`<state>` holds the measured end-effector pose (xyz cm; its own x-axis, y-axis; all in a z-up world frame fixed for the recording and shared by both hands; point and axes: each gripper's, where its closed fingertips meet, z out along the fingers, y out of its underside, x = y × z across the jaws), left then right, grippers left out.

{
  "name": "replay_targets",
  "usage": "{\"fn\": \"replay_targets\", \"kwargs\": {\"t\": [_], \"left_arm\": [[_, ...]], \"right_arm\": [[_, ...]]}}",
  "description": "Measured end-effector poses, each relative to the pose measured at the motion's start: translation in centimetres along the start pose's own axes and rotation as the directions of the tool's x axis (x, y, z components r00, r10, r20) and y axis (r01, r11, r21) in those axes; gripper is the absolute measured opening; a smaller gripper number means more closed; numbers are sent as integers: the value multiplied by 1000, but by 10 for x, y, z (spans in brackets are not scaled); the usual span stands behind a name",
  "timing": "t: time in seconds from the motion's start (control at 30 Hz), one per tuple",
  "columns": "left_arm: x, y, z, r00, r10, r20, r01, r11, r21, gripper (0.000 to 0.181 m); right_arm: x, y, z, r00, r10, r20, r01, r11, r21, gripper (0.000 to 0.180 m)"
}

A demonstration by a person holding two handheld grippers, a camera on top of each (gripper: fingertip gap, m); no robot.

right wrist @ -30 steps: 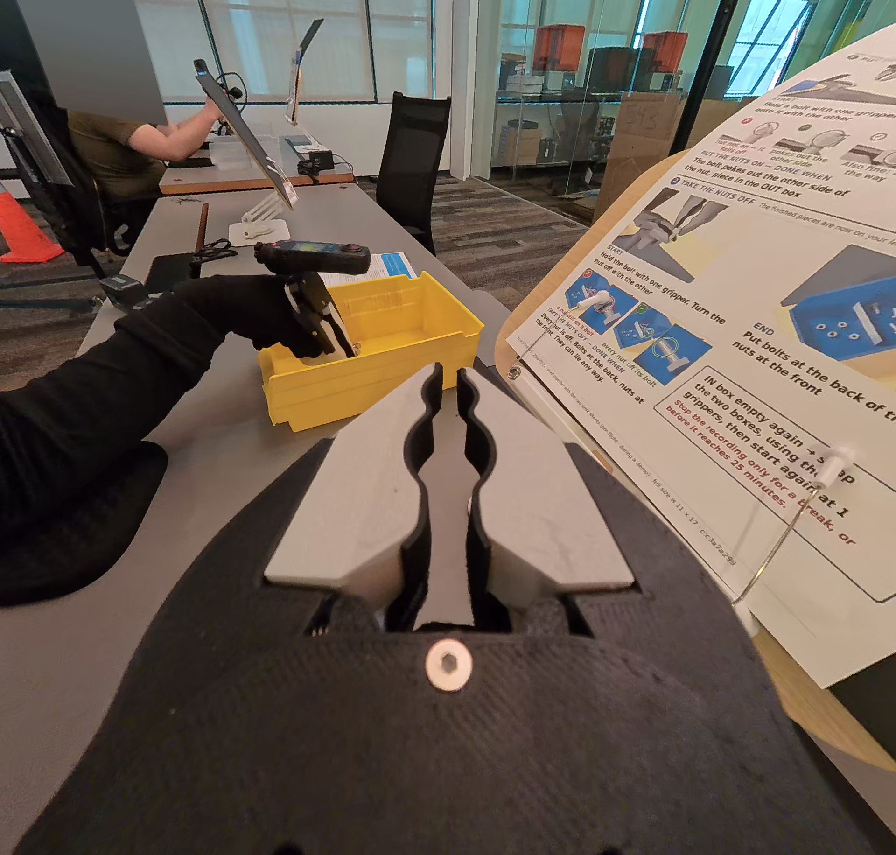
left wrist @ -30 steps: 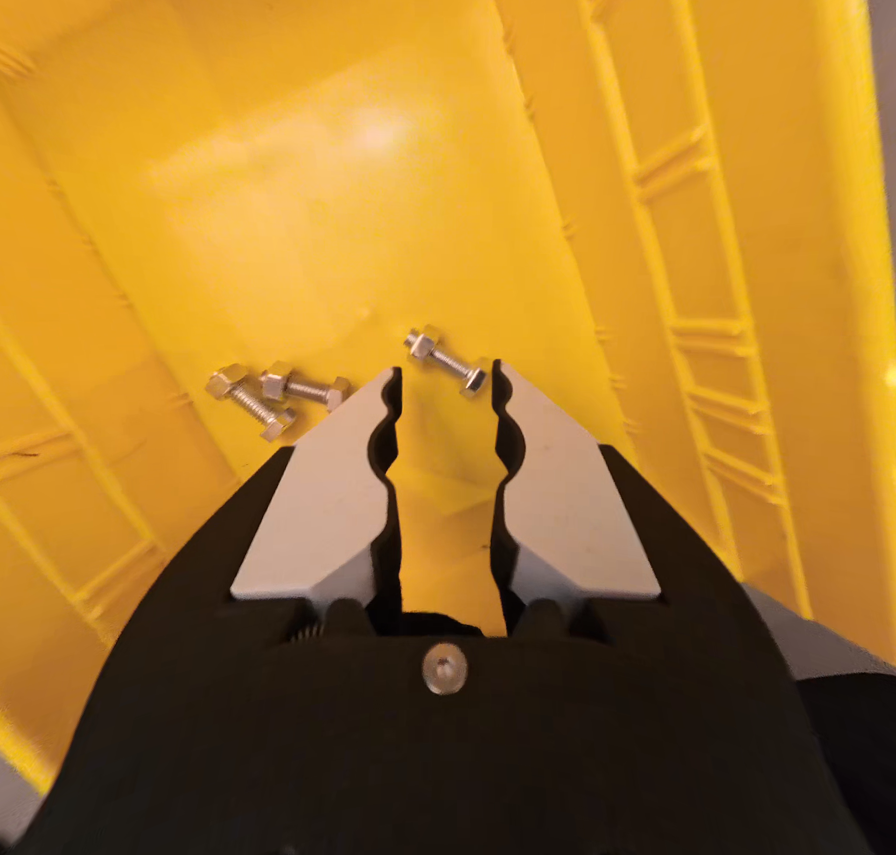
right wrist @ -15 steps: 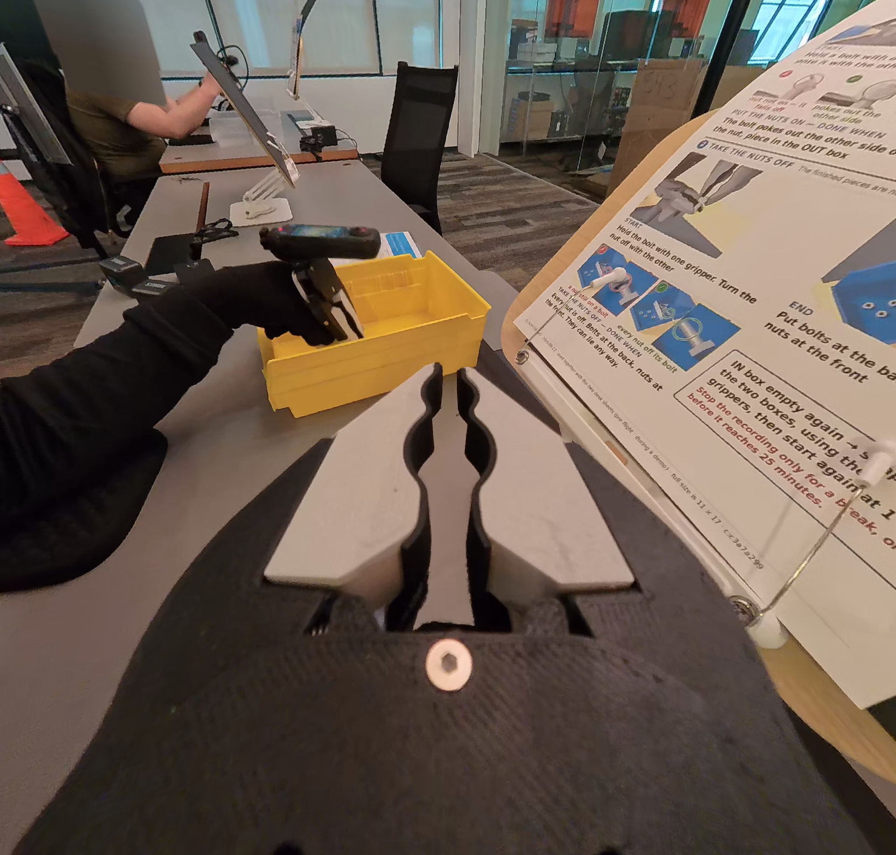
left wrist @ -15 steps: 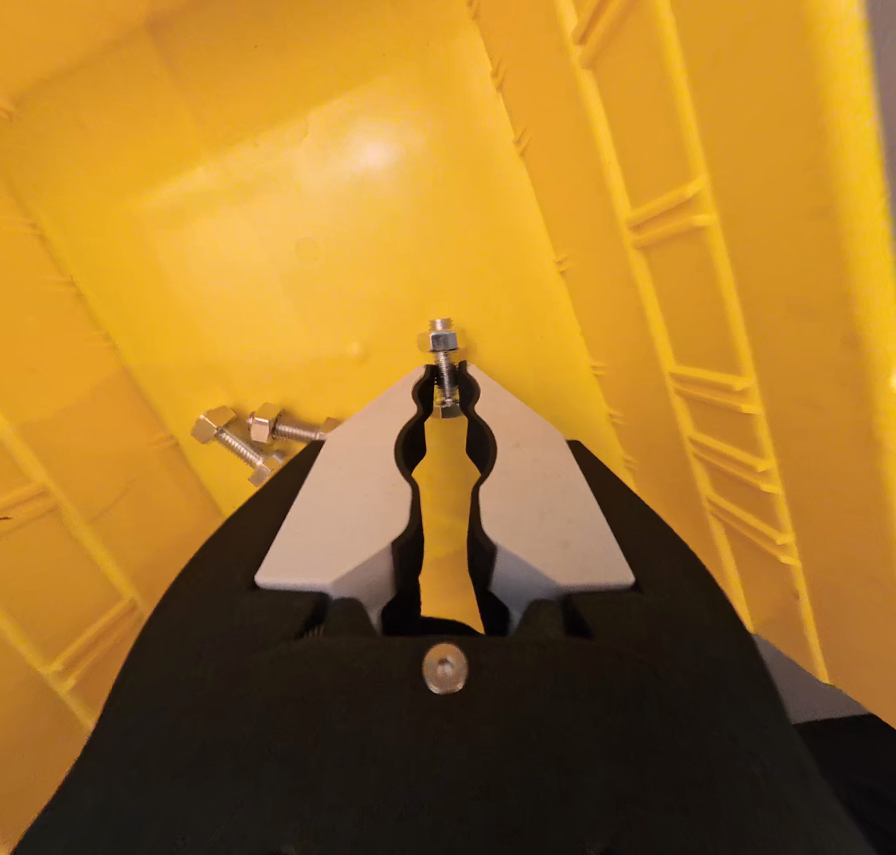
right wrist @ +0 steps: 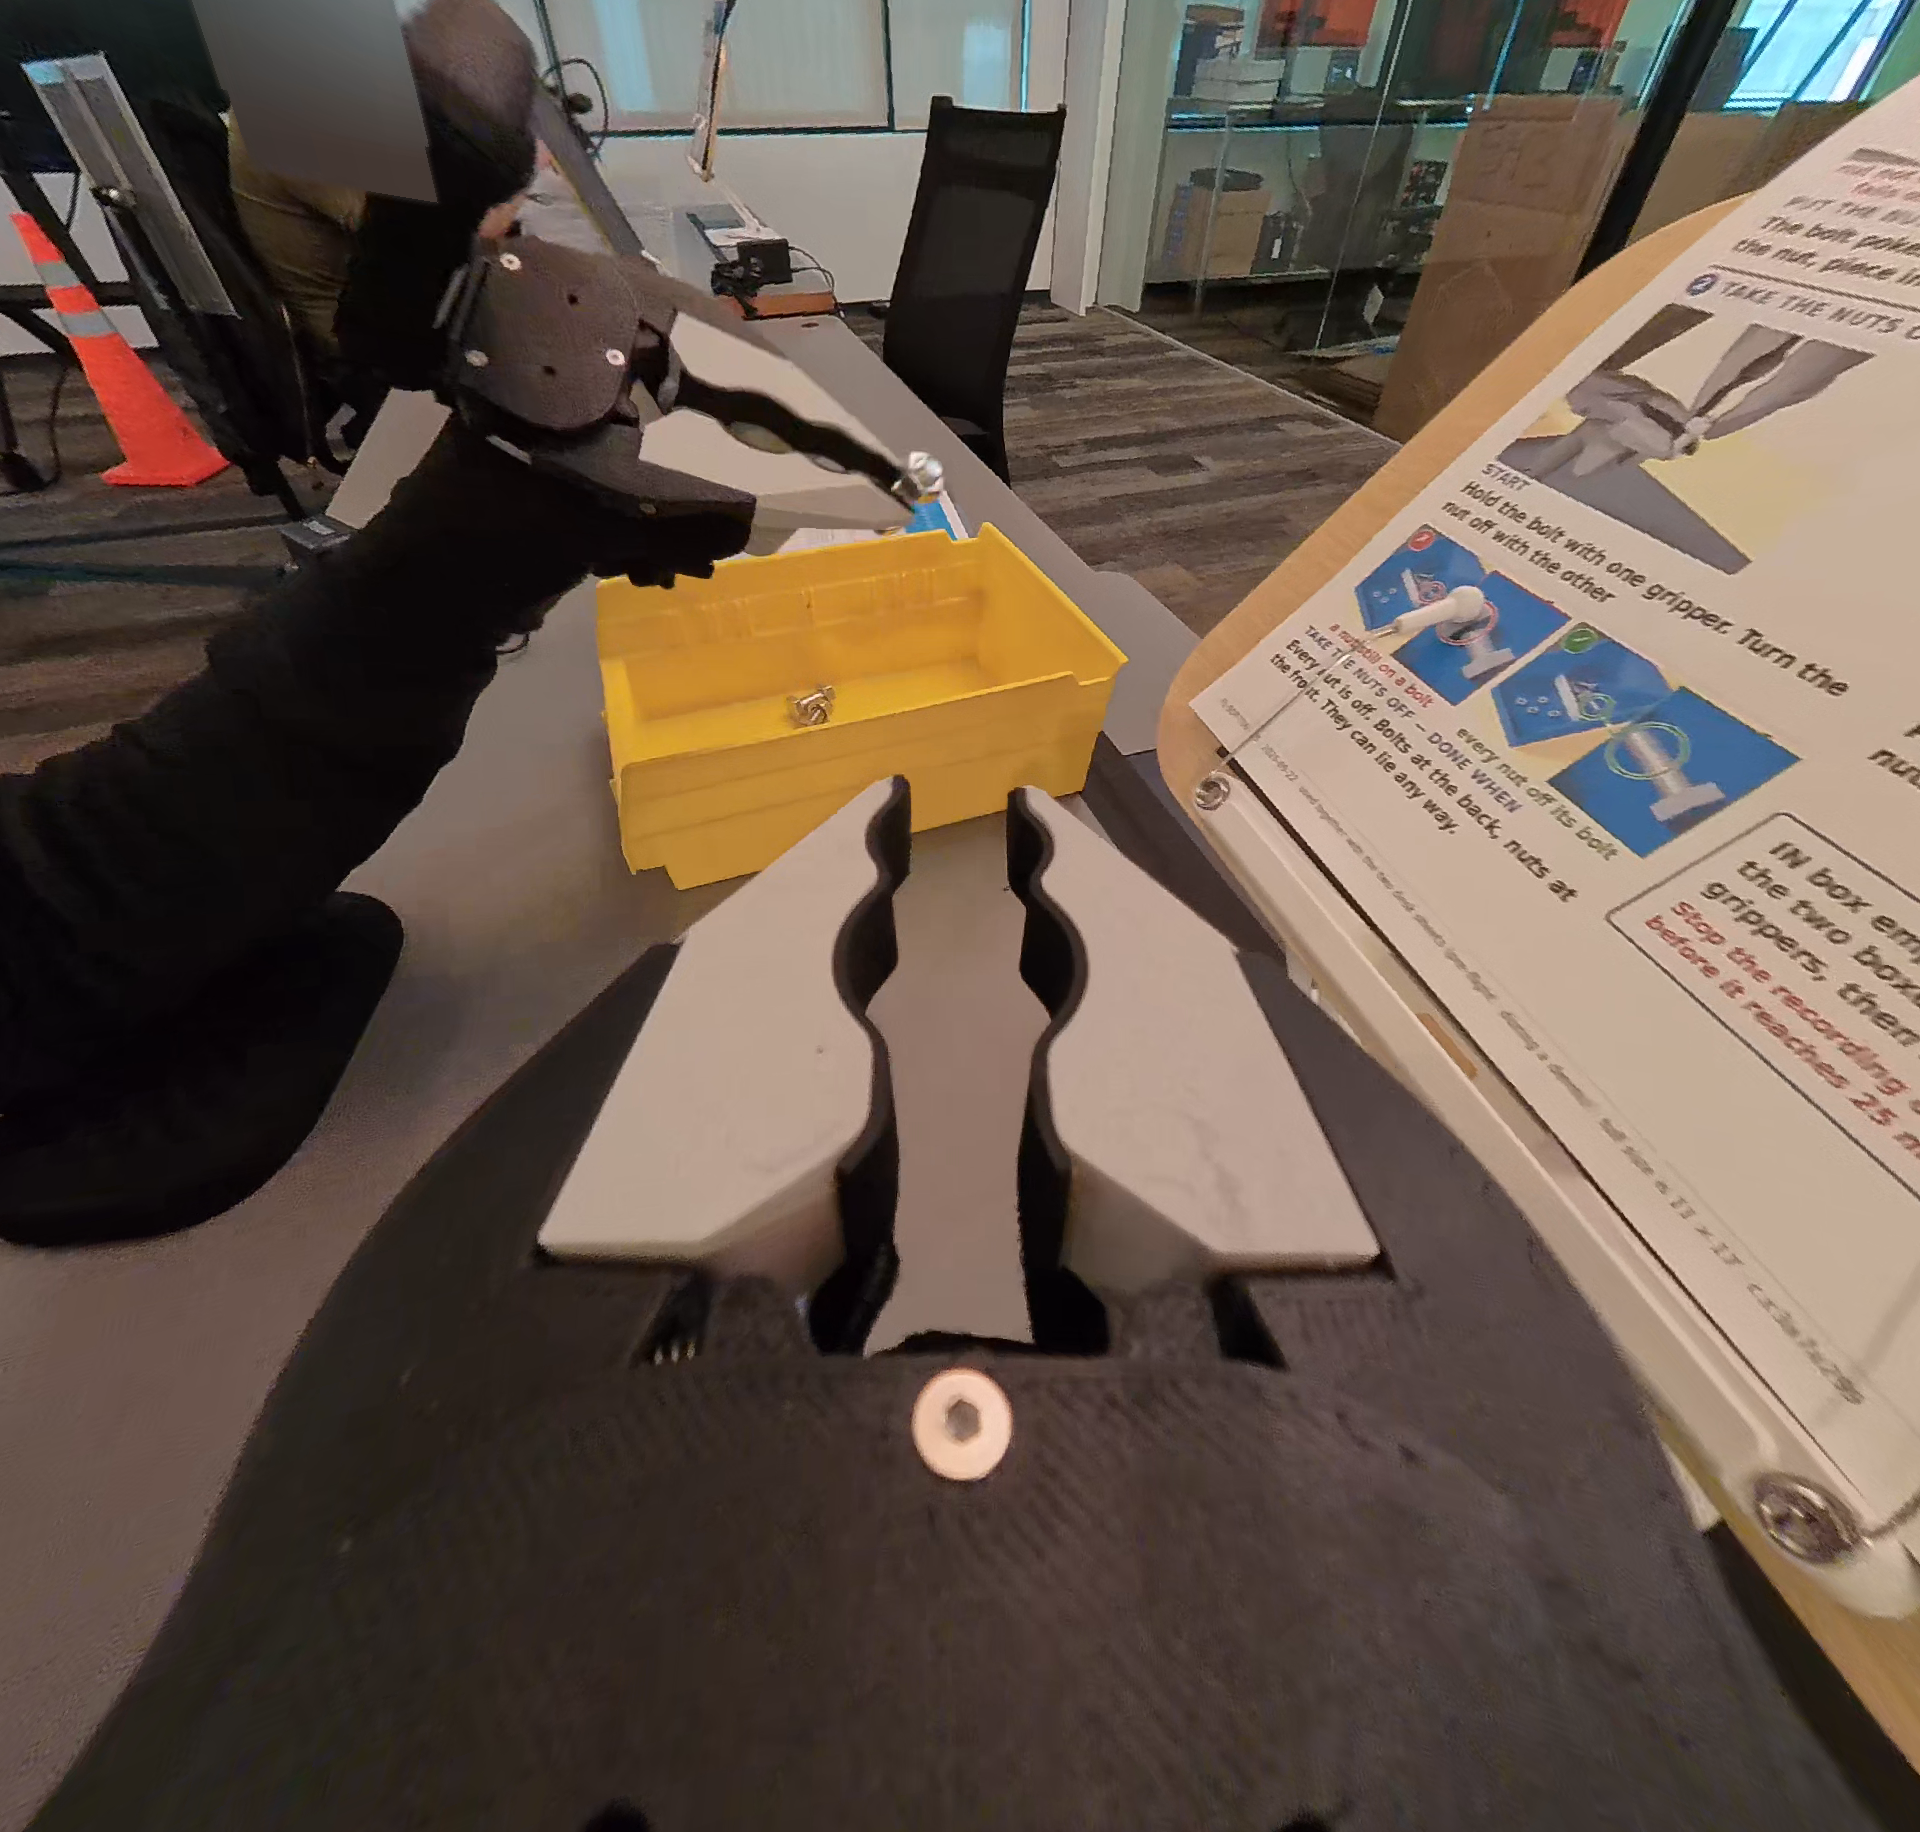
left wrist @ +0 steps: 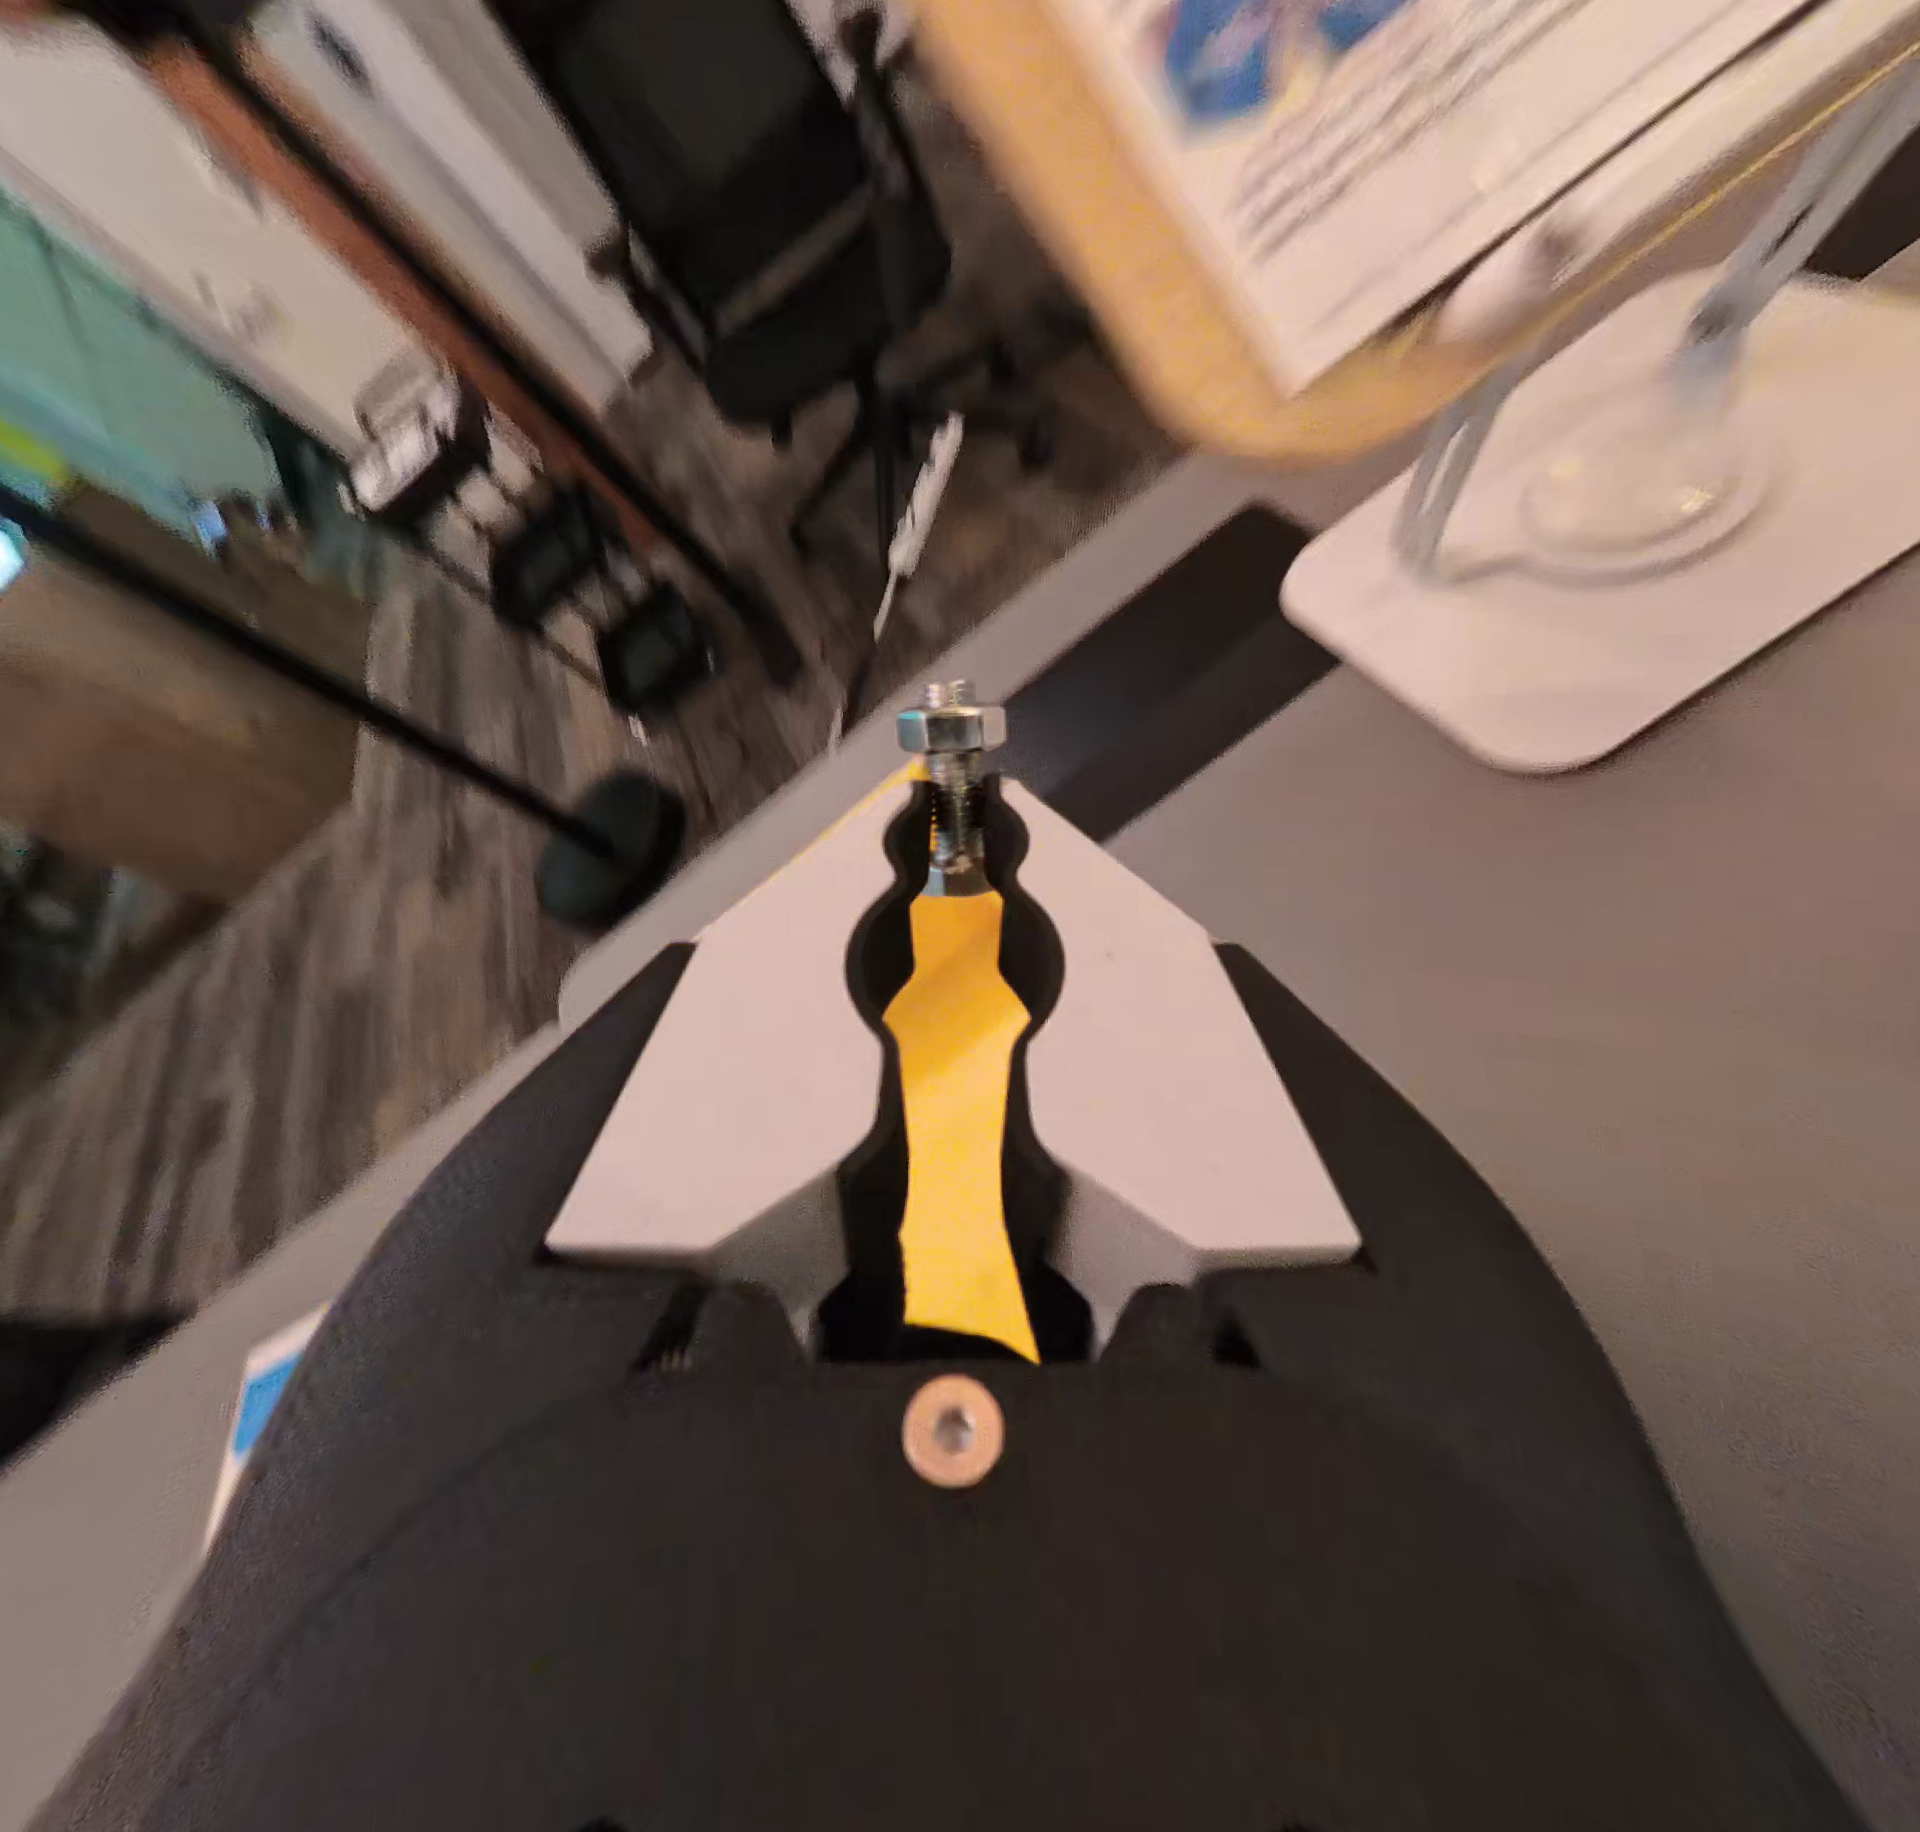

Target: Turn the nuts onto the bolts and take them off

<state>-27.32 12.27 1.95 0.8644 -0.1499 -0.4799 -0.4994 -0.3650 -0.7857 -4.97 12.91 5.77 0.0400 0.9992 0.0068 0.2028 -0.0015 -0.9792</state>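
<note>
My left gripper (left wrist: 954, 826) is shut on a silver bolt (left wrist: 953, 816) near its head, with a nut (left wrist: 951, 730) threaded near the far end that sticks out past the fingertips. In the right wrist view the left gripper (right wrist: 904, 489) holds that bolt (right wrist: 921, 476) in the air above the yellow bin (right wrist: 727, 806). Two more bolts with nuts (right wrist: 811, 708) lie on the bin floor. My right gripper (right wrist: 958, 816) is open and empty, low over the grey table in front of the bin.
An instruction sheet on a tilted wooden board (right wrist: 1621, 743) stands at the right, close to my right gripper. Its white stand base (left wrist: 1621, 619) rests on the grey table (right wrist: 499, 909). A black sleeve (right wrist: 208, 795) reaches in from the left. A black chair (right wrist: 966, 255) stands behind the table. There is about 25 cm between the tips of the two grippers.
My left gripper closed on a bolt in the yellow bin, then lifted it out and up above the bin. My right gripper opened a little wider and stayed in front of the bin.
</note>
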Motion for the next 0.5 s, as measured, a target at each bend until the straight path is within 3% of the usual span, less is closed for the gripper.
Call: {"fn": "replay_targets", "kwargs": {"t": [0.13, 0.23, 0.33, 0.5], "left_arm": [[62, -69, -1, 987, 163, -8, -158, 967, 200, 8], [115, -101, 2, 961, 277, -11, -260, 914, 312, 8], [157, -115, 6, 931, 364, 8, -342, 867, 362, 8], [170, -119, 6, 921, 387, 34, -368, 842, 394, 8]], "right_arm": [[-6, 0, 10, 1000, 4, 17, -4, 1000, 6, 20], [-6, 1, 17, 1000, 14, 21, -15, 1000, 14, 24], [-7, 4, 21, 999, 30, 29, -30, 1000, 6, 26], [1, 9, 14, 999, 40, 10, -40, 999, -9, 27]]}}
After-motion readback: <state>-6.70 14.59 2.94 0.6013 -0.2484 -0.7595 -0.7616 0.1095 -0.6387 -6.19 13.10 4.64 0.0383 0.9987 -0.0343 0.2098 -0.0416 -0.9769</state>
